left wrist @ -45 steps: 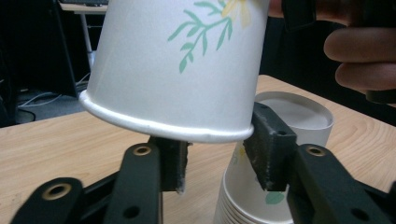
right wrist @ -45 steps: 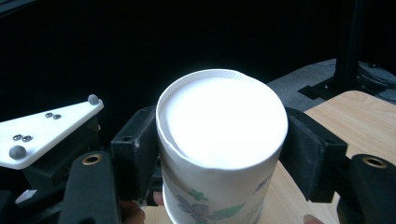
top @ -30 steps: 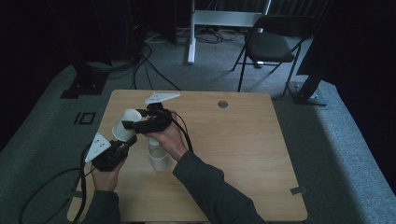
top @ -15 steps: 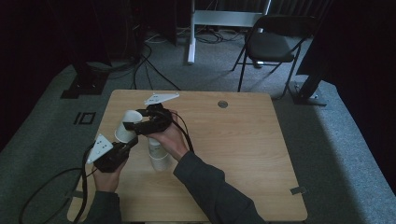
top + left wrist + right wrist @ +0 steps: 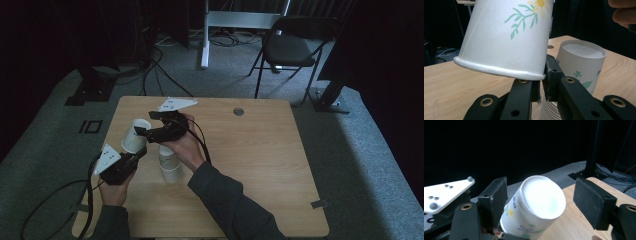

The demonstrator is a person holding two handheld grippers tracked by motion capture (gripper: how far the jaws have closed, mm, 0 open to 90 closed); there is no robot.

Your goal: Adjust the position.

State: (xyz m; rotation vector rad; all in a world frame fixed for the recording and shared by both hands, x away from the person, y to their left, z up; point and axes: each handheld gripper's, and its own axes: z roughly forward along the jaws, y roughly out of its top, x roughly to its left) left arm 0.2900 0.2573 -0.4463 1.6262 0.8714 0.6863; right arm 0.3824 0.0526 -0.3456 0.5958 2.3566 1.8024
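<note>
- Our left hand-held gripper (image 5: 134, 156) was clamped tight on the rim of a single paper cup (image 5: 134, 136), holding it tilted, mouth toward the jaws and base pointing away, above the bench (image 5: 260, 165) near its left edge.
- Our right hand-held gripper (image 5: 147, 125) stood wide, its jaws having just been moving; the cup's base lay between its pads (image 5: 494, 195) with a gap on the far side, so we judged it not gripped.
- The stack of cups (image 5: 169, 162), upside down, stood just beside the held cup, under our right hand (image 5: 182, 145).
- We judged the step to be handing over or pulling free a cup separated from the stack; next, the right jaws needed to close squarely on the cup wall without crushing it before the left let go.
- The left gripper view showed the rim pinch and the flower print (image 5: 537, 5); the right gripper view showed the white base (image 5: 541, 196) between open pads; the high view gave the bench layout.
</note>
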